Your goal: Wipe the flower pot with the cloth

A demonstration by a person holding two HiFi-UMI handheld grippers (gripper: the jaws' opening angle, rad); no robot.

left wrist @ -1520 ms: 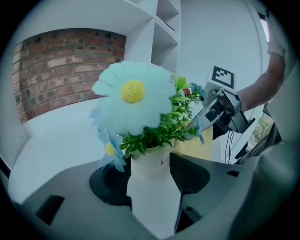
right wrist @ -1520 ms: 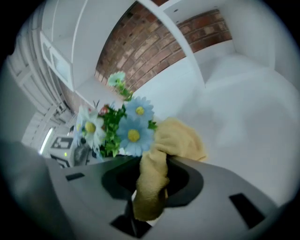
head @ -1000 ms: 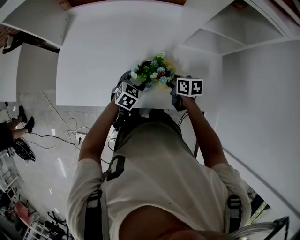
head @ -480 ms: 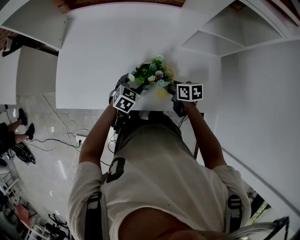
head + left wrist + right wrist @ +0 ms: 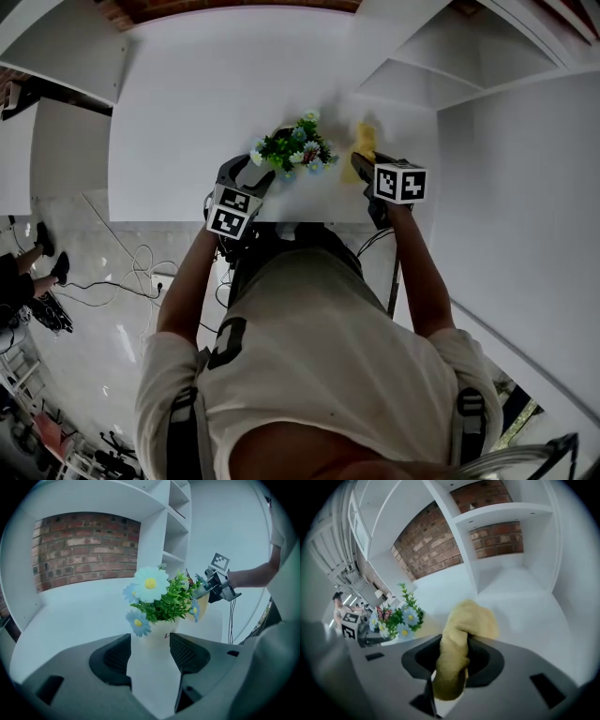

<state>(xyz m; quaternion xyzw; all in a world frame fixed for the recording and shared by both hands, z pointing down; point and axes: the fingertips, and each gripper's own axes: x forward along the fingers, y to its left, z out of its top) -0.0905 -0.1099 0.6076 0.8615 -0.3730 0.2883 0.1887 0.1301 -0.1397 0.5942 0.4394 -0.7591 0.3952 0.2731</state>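
The white flower pot [image 5: 158, 632] with green leaves and blue daisies [image 5: 292, 148] stands near the front edge of the white table [image 5: 187, 112]. My left gripper [image 5: 246, 178] sits just to the pot's left and is open. Bare table shows between its pads, and the pot stands just beyond the tips of my left gripper [image 5: 150, 648]. My right gripper [image 5: 364, 164] is to the right of the pot, shut on a yellow cloth [image 5: 459, 639]. The cloth [image 5: 362, 148] bulges out ahead of the jaws and hangs clear of the flowers [image 5: 401, 616].
White shelving [image 5: 441, 75] rises at the right of the table, with open cubbies [image 5: 511, 564] and a brick wall [image 5: 84, 550] behind. The table's front edge [image 5: 178, 217] runs just below the grippers. Cables [image 5: 122, 267] lie on the floor at left.
My right gripper has swung to the right, away from the pot, carrying the cloth with it. My left gripper has drawn back to the left, off the pot's side.
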